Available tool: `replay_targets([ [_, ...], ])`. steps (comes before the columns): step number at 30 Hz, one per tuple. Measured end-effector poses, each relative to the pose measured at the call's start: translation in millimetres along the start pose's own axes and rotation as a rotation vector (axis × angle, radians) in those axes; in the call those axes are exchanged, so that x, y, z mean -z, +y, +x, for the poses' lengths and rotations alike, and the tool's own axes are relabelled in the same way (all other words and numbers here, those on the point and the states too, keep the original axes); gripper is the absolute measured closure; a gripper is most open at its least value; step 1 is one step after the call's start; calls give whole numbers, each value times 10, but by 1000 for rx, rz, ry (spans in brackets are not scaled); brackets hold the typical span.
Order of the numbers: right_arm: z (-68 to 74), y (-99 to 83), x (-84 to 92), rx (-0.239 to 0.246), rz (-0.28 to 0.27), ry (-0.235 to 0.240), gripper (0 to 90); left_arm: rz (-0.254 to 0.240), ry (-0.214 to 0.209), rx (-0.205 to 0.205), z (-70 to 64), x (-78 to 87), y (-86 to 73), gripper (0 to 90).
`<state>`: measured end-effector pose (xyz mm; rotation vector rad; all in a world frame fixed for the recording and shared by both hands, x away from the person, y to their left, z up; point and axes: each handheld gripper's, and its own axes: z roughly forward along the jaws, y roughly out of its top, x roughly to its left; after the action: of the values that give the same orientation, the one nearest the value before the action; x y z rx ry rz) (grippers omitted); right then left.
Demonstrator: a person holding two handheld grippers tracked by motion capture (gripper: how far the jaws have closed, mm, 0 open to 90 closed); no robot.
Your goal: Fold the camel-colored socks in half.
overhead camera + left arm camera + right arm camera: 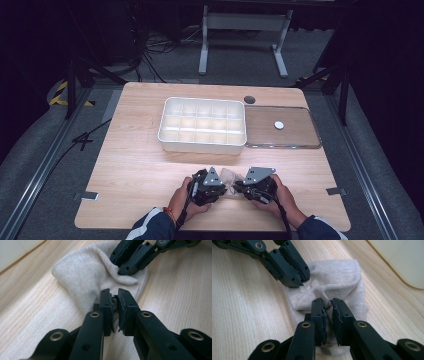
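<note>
A pale beige sock (pixel 92 272) lies bunched on the wooden worktop (pixel 135 170), near its front edge and between the two hand-held grippers. In the left gripper view, the left gripper (pixel 114 298) has its jaws nearly closed, pinching a fold of the sock's knit at its near edge; the right gripper appears farther off in that view, its jaws bearing on the opposite side of the fabric. In the right gripper view, the right gripper (pixel 327 305) likewise has its jaws drawn close together on a raised ridge of the sock, a narrow gap remaining between the pads, with cloth gathered in that gap. In the high view, both grippers sit side by side, each held in a hand (pixel 182 200), with the sock just visible between them. Behind them, toward the middle of the worktop, stands a white compartmented tray (pixel 202 145) divided into a grid of cells in three rows; its cells appear bare. Just beside the tray's right wall lies a flat transparent lid (pixel 300 137) bearing a small white disc (pixel 279 125). A dark round grommet (pixel 249 99) is set in the worktop behind the lid.
</note>
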<state>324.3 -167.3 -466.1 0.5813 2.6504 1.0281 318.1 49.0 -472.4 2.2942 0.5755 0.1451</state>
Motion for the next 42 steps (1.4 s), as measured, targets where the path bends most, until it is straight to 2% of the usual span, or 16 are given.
replay_targets([
  [2, -7, 16, 44, -5, -12, -7, 746, 3, 3, 2, 0, 0, 0, 810],
  [3, 1, 52, 119, -9, -82, -1, 751, -1, -1, 4, 12, -3, -2, 810],
  [7, 75, 153, 163, 17, -153, -4, 781, -2, 1, 2, 15, -5, 0, 810],
  [12, 102, 190, 47, 31, -121, 10, 789, -2, 10, -7, 3, -7, 2, 810],
  [15, 85, 152, -32, 43, -41, -10, 793, -1, 4, -7, 5, -8, 1, 810],
  [18, 20, 97, -49, 2, -19, 19, 791, 3, -2, 2, 7, -4, 3, 809],
  [19, 9, 88, -48, 4, -15, 23, 791, 7, 10, -10, 7, 13, 17, 787],
  [21, 10, 64, -50, 12, -16, 20, 792, 15, 51, -11, 36, 86, 49, 644],
  [24, -1, 49, -52, 6, -20, 21, 792, -72, 51, 121, 189, 230, 23, 612],
  [26, -4, 46, -57, 3, -25, 26, 793, -79, 38, 179, 254, 228, -11, 570],
  [28, -1, 47, -54, 6, -24, 29, 793, -57, 30, 187, 258, 162, -36, 527],
  [31, 2, 45, -53, 13, -22, 22, 793, -27, 22, 170, 229, 90, -37, 488],
  [32, 1, 44, -53, 14, -23, 22, 793, -3, 24, 167, 194, 10, -37, 492],
  [36, 8, 43, -51, 14, -28, 16, 780, -9, 33, 175, 193, 2, -41, 490],
  [40, 53, 60, 16, 19, -50, -35, 761, -12, 58, 171, 159, -5, -45, 499],
  [42, 33, 79, 55, 15, -65, -61, 767, -8, 55, 159, 159, -13, -32, 520],
])
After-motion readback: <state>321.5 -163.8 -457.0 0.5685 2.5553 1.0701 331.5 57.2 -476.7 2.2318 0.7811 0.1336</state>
